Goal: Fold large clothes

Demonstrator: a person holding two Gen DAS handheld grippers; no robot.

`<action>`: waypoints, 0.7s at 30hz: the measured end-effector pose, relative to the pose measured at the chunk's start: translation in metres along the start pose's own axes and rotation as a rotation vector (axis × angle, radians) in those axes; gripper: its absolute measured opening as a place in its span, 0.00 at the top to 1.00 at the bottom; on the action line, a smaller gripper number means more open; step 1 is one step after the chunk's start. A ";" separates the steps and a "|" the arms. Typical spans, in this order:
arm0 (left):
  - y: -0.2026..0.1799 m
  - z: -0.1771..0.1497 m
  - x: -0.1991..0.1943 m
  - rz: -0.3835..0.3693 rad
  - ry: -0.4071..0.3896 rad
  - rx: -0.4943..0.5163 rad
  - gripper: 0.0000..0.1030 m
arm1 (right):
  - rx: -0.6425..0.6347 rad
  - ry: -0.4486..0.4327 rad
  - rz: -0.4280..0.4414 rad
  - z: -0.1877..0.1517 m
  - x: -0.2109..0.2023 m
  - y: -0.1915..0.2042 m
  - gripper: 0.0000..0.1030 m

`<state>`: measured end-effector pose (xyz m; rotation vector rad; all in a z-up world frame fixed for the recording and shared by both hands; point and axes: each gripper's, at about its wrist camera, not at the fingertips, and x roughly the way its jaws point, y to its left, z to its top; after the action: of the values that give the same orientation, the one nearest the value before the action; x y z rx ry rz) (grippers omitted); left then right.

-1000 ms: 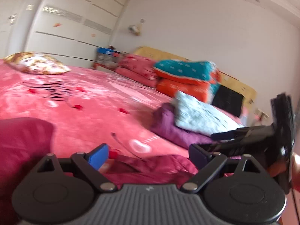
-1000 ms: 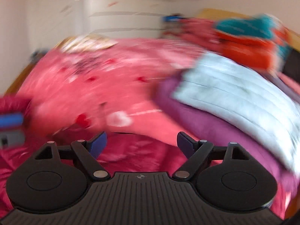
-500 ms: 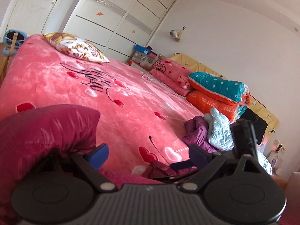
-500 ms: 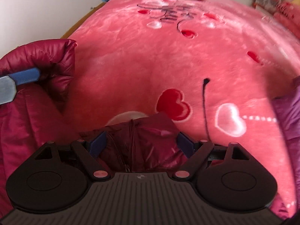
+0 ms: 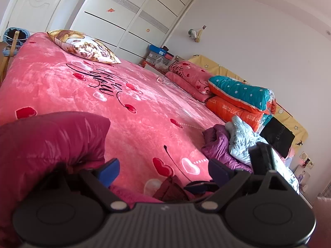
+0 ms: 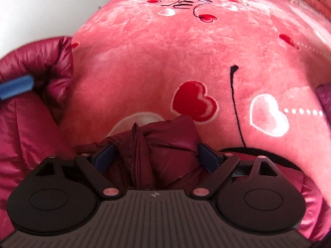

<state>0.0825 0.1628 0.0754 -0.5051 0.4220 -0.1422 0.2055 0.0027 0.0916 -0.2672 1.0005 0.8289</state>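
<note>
maroon jacket (image 6: 165, 150) between spread right tongs (image 6: 157, 157) — pink blanket (image 6: 186, 51) beneath

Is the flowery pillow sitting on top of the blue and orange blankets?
No, the flowery pillow lies alone on the pink bedspread, far from the folded quilts.

"GOOD LUCK" is printed in pale letters, repeated along the orange quilt (image 5: 233, 111) folded under a teal one at the far right side of the bed. "Love you" is written in dark script on the pink pillow (image 5: 186, 71) near the bed's far edge. A large black cursive inscription runs across the pink blanket (image 5: 62, 86) toward the patterned cushion; only "you" can be made out in it. Pale lettering on the black bag (image 5: 278, 139) is too small to be read reliably.
</note>
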 end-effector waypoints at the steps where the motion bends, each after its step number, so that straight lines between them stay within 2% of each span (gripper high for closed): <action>1: 0.000 0.000 0.001 0.002 0.001 0.001 0.10 | 0.001 -0.007 -0.016 -0.002 0.000 0.006 0.01; 3: 0.002 0.000 0.001 0.003 0.003 0.000 0.10 | 0.014 -0.026 -0.040 -0.010 -0.006 0.014 0.14; 5: 0.001 0.000 0.002 0.002 0.003 0.004 0.10 | 0.021 -0.047 -0.080 -0.015 -0.010 0.018 0.43; 8: 0.000 -0.001 0.002 0.000 0.003 0.014 0.10 | 0.019 -0.069 -0.158 -0.024 -0.014 0.027 0.60; 11: -0.001 -0.001 0.001 -0.005 0.002 0.015 0.09 | 0.011 -0.096 -0.229 -0.028 -0.018 0.038 0.68; 15: -0.002 -0.001 -0.002 -0.026 -0.008 0.020 0.09 | -0.053 -0.169 -0.383 -0.029 -0.028 0.055 0.76; 21: -0.008 0.000 -0.008 -0.085 -0.041 0.042 0.08 | -0.054 -0.393 -0.593 -0.024 -0.073 0.060 0.77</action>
<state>0.0752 0.1576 0.0815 -0.4835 0.3569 -0.2216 0.1270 -0.0055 0.1493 -0.4041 0.4848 0.3426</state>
